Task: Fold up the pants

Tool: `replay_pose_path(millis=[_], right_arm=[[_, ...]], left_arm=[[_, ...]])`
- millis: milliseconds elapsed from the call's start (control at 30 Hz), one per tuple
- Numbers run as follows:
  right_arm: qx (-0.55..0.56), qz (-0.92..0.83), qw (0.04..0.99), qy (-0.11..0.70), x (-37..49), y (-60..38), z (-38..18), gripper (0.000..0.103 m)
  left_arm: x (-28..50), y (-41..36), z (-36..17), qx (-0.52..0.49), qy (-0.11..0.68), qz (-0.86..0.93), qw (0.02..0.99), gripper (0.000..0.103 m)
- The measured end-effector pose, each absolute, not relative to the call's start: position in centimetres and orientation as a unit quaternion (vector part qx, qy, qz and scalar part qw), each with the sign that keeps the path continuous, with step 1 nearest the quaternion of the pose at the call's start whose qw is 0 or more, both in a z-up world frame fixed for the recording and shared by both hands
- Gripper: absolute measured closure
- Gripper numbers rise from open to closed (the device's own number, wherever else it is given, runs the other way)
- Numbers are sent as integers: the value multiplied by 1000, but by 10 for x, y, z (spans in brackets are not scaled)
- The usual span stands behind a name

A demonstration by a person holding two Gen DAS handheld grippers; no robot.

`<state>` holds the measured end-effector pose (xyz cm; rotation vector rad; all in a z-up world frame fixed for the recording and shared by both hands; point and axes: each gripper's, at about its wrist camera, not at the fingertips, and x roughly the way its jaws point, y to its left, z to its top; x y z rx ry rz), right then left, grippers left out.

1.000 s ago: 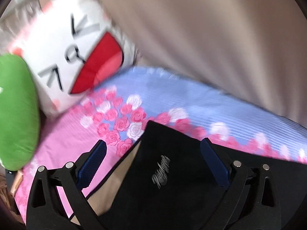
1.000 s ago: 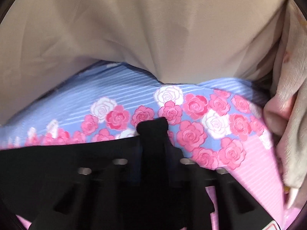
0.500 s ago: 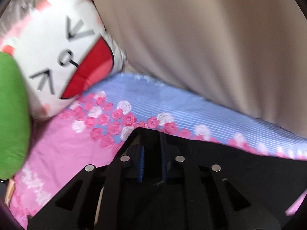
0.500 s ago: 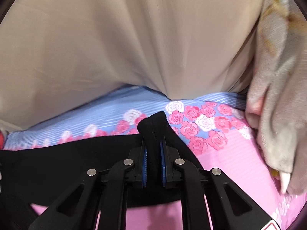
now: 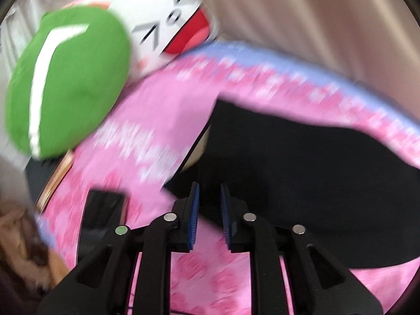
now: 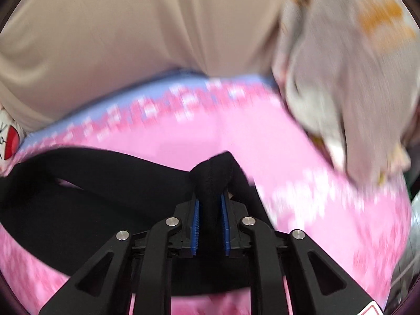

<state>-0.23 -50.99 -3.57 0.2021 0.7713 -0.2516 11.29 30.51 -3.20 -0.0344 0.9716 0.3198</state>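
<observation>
The black pants [image 5: 302, 170] lie on a pink rose-print bedsheet [image 5: 157, 110]. My left gripper [image 5: 209, 191] has its blue pads close together on the pants' near edge, the jaws easing open a little; black cloth sits between the tips and pink sheet shows below. In the right wrist view the pants [image 6: 78, 183] stretch off to the left as a lifted band. My right gripper [image 6: 210, 199] pinches a bunched fold of them between its pads, its jaws also opening slightly. Both views are blurred by motion.
A green cushion [image 5: 71, 78] and a white cartoon-face pillow [image 5: 170, 18] sit at the bed's far left. A beige curtain [image 6: 131, 39] hangs behind. Grey printed cloth [image 6: 341, 78] lies at the right. A dark flat object [image 5: 102, 215] rests near the wooden bed edge [image 5: 52, 181].
The left jaws went from wide open to closed on the pants. Both grippers have since pulled back across the bed, dragging the pants away from the curtain.
</observation>
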Motion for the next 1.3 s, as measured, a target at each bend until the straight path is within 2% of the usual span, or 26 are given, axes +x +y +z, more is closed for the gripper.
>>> replay_pose_path(millis=[33,67,100,133,167,300,500,533,600,633,667,733,833,900,1033,1100,1133,1167,1300], right_arm=[[101,-128,911,378,-9,-511,-43,86],[104,-132,912,375,-18,-510,-46,77],[107,-138,913,369,-25,-510,-45,63],[106,-153,914,359,-33,-509,-41,57],[103,-165,916,350,-37,-509,-37,52],[103,-186,922,322,-62,-502,-21,48],[110,-181,928,306,-89,-466,-14,45],[108,-175,929,306,-91,-456,-15,45],[109,-160,932,308,-92,-441,-17,41],[105,-153,932,310,-91,-432,-18,40],[103,-149,933,311,-90,-425,-19,38],[107,-141,934,312,-87,-415,-20,38],[132,-122,934,308,-88,-411,-20,38],[133,-122,934,308,-88,-410,-25,32],[187,-128,915,333,-85,-428,-49,32],[237,-110,912,316,-88,-442,-46,32],[255,-104,911,308,-88,-446,-42,32],[281,-92,907,300,-84,-453,-38,31],[328,-74,890,307,-50,-470,-37,28]], left_arm=[[108,305,-39,-13,467,169,868,85],[103,306,-43,-21,466,186,865,73],[96,307,-42,-39,463,189,865,61],[89,306,-39,-60,455,182,869,35],[82,303,-31,-84,439,165,879,22],[71,274,-12,-101,408,130,898,9],[111,264,-49,-166,462,98,866,9],[115,266,-55,-177,469,95,860,12],[120,270,-65,-201,473,82,854,53],[120,272,-67,-200,478,92,850,83],[119,278,-65,-202,475,106,850,95],[109,295,-47,-237,453,76,856,95],[91,314,-21,-218,437,80,869,94],[95,319,-33,-176,461,112,863,93],[94,308,-62,-124,497,143,847,84],[84,294,-50,-95,480,173,855,66],[77,287,-40,-90,464,184,862,40],[70,285,-30,-91,449,182,870,28],[52,245,7,-71,400,148,902,26]])
